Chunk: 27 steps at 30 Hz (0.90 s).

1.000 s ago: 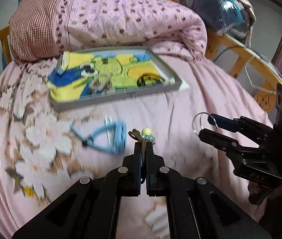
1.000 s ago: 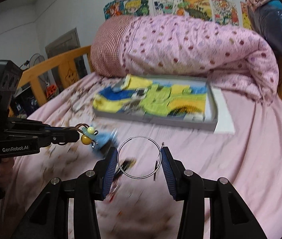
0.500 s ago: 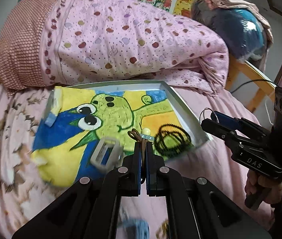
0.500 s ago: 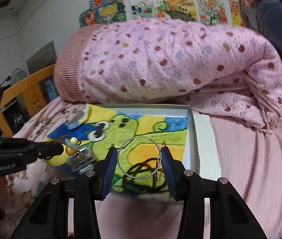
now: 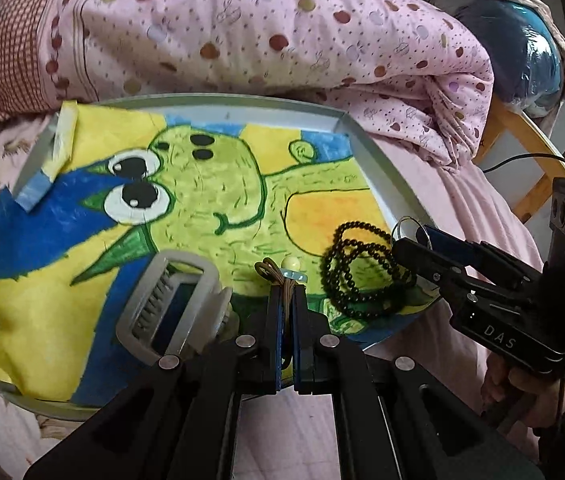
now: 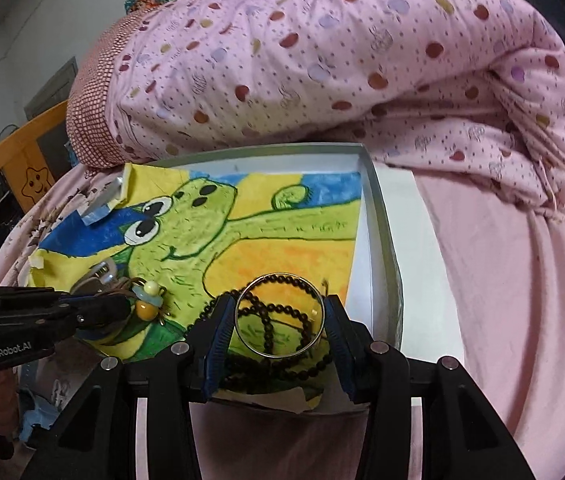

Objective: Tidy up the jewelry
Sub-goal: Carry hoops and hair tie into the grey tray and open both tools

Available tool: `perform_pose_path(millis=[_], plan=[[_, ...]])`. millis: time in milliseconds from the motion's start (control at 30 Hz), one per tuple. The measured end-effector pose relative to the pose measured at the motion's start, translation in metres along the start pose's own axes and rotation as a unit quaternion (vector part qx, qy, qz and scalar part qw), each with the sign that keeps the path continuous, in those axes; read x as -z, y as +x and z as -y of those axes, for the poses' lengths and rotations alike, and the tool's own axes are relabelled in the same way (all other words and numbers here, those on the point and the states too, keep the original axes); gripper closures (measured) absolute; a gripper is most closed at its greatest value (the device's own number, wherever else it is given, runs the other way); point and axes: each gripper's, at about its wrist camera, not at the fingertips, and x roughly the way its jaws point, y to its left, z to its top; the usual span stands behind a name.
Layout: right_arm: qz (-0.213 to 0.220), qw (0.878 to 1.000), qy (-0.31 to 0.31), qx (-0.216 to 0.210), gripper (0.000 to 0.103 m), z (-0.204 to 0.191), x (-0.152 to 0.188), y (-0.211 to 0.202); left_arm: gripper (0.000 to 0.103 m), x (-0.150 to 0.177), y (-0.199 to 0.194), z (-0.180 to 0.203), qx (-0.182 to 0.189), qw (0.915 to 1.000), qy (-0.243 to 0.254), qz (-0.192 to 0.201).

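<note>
A shallow grey tray (image 5: pixel 378 176) lined with a cartoon drawing lies on the bed. In it are a black bead bracelet (image 5: pixel 362 272) and a grey hair clip (image 5: pixel 170 300). My left gripper (image 5: pixel 287 290) is shut on a brown cord charm with yellow beads (image 5: pixel 292 266), held over the tray's near part between clip and bracelet. My right gripper (image 6: pixel 280 308) is shut on a thin metal hoop (image 6: pixel 282 354), which it holds flat across its pads, just above the bracelet (image 6: pixel 218 300). The left gripper (image 6: pixel 124 304) and the charm (image 6: pixel 148 300) show at the left of the right wrist view.
A rolled pink dotted quilt (image 5: pixel 282 32) lies right behind the tray (image 6: pixel 382 220). Pink sheet spreads to the right. The wooden bed frame (image 5: pixel 522 132) and a plastic-wrapped blue bundle (image 5: pixel 522 52) are at the far right. A hand (image 5: pixel 522 392) holds the right gripper (image 5: pixel 408 239).
Both grippers have travelled forward and down, from over the flowered sheet to above the tray. The blue item on the sheet has dropped out of the left view. Both grips are unchanged.
</note>
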Motion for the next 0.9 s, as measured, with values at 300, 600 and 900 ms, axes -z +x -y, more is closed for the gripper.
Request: perform_pose_path(millis=[300, 600, 900], plan=[[0.008, 1.000, 0.006, 0.013, 0.039, 0.007, 0.000, -0.017, 0.054, -0.001, -0.012, -0.010, 0.037, 0.9983, -0.043, 0.012], [0.062, 0.998, 0.014, 0.026, 0.009, 0.003, 0.001, -0.077, 0.033, -0.008, -0.065, 0.005, 0.027, 0.9963, -0.030, 0.076], [0.110, 0.994, -0.002, 0.030, 0.000, -0.027, 0.018, -0.137, 0.004, 0.014, -0.132, 0.011, -0.018, 0.9909, -0.027, 0.131]])
